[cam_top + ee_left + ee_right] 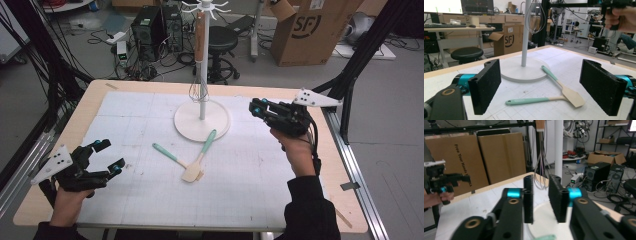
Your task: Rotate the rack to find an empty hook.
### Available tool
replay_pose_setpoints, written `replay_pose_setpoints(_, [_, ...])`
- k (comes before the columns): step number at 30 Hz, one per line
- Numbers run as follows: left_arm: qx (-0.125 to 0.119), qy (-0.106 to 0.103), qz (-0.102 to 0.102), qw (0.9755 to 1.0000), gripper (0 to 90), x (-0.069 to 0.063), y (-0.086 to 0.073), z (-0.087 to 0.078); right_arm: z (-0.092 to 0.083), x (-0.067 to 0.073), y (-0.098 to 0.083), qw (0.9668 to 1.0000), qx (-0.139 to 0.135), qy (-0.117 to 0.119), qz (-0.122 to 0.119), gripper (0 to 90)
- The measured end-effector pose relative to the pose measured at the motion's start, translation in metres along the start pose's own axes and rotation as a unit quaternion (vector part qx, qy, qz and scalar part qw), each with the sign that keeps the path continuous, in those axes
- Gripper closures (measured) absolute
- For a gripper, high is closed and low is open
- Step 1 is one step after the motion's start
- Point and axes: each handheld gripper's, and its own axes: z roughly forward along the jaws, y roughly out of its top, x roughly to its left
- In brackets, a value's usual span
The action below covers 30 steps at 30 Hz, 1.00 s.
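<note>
From above, two spatulas (192,157) are seen crossed near the stand (202,120). The left gripper (541,85) is held wide, empty. The right gripper (541,200) is nearly closed on nothing; it should be reopened before reaching.

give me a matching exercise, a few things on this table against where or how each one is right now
Things:
1. whisk
2. two spatulas
3. left hand-held gripper
4. right hand-held gripper

States:
A. jaws wide apart, nothing between them
B. hanging on the white stand
C. jaws nearly together, nothing between them
D. lying crossed on the mat

Pairs: 1-B, 2-D, 3-A, 4-C
</note>
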Motion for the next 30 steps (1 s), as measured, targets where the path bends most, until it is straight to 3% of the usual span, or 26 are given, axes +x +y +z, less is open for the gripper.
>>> replay_pose_setpoints(3, [0.005, 0.001, 0.000, 1.0000, 17.9, 0.000, 0.000, 0.000, 0.010, -0.002, 0.014, 1.0000, -0.006, 0.006, -0.004, 89.5])
replay_pose_setpoints(12, [0.007, -0.008, -0.001, 0.9999, 17.9, -0.003, -0.003, 0.003, 0.043, -0.008, 0.073, 0.9995, -0.020, 0.000, -0.023, 89.5])
replay_pose_setpoints(17, [-0.001, -0.019, -0.012, 0.9997, 18.0, -0.004, -0.004, 0.004, 0.059, -0.011, 0.100, 0.9992, -0.026, -0.006, -0.028, 89.5])
replay_pose_setpoints(24, [-0.002, -0.022, -0.011, 0.9997, 18.0, -0.004, -0.004, 0.004, 0.081, -0.014, 0.135, 0.9986, -0.025, -0.028, -0.036, 89.0])
replay_pose_setpoints(30, [-0.008, -0.022, -0.017, 0.9996, 18.2, -0.002, -0.003, 0.000, 0.094, -0.021, 0.146, 0.9974, -0.029, -0.058, -0.031, 88.6])
